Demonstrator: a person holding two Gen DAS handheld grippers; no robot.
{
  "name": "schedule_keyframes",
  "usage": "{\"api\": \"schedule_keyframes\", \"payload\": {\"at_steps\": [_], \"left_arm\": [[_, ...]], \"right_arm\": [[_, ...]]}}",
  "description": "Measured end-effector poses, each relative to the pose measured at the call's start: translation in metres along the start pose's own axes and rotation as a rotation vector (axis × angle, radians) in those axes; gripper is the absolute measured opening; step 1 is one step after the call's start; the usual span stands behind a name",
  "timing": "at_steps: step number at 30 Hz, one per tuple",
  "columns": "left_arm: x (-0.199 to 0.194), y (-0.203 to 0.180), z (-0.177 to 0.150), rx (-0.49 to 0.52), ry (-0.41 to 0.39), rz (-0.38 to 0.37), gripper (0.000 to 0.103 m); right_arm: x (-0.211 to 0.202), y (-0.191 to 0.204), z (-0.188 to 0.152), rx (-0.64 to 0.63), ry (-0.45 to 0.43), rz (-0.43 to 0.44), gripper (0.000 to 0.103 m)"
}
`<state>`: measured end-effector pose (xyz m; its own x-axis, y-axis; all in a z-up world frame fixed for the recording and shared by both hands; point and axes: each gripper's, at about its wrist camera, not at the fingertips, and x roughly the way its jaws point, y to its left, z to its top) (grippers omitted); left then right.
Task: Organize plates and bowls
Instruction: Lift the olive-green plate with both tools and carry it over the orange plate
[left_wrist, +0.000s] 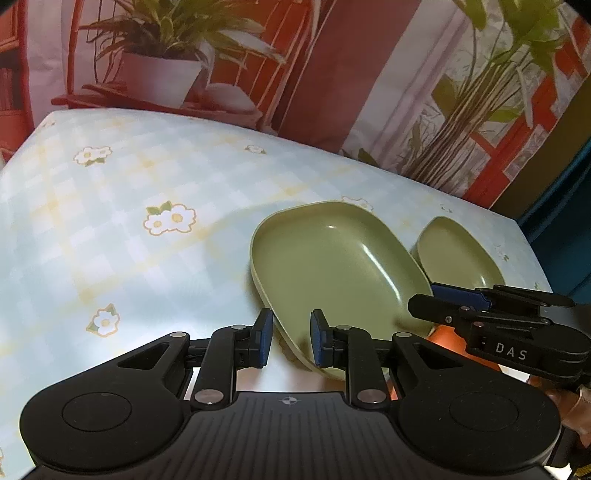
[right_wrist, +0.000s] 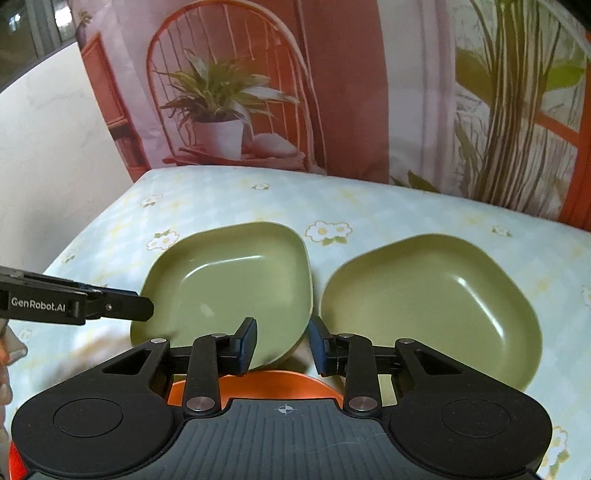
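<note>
- So, left gripper (left_wrist: 291, 339) pinches bowl (left_wrist: 332, 258) rim at frame centre, prob. to steady it.
- Right gripper (right_wrist: 282, 343) spread astride same rim, no grip yet.
- Second bowl (right_wrist: 436, 310) sits beside, right.

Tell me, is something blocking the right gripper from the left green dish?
Nothing visible does. The right gripper already straddles the rim of the left green dish, with no other thing between its fingers.

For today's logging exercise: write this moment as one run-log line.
left gripper: shut on left bowl rim | right gripper: open, astride same bowl's rim | right bowl: on table | orange plate: partly hidden under right gripper
</note>
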<state>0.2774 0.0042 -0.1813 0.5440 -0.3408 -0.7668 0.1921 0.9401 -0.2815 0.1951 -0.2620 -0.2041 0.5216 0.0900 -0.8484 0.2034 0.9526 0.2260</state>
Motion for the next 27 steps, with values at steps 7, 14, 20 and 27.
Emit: {"api": "schedule_keyframes", "payload": {"at_steps": [7,14,20,27], "left_arm": [[0.013,0.003,0.002,-0.002,0.019,0.01,0.022],[0.01,0.004,0.002,0.011,0.027,0.015,0.022],[-0.006,0.001,0.005,0.027,-0.004,0.022,0.022],[-0.027,-0.006,0.002,0.041,-0.035,0.02,0.022]], "right_arm": [[0.017,-0.002,0.005,0.012,0.019,-0.006,0.028],[0.016,-0.005,0.008,0.032,0.017,-0.007,0.019],[0.004,-0.002,0.01,0.023,-0.018,0.006,0.017],[-0.014,0.004,0.014,0.003,-0.056,0.02,0.017]]}}
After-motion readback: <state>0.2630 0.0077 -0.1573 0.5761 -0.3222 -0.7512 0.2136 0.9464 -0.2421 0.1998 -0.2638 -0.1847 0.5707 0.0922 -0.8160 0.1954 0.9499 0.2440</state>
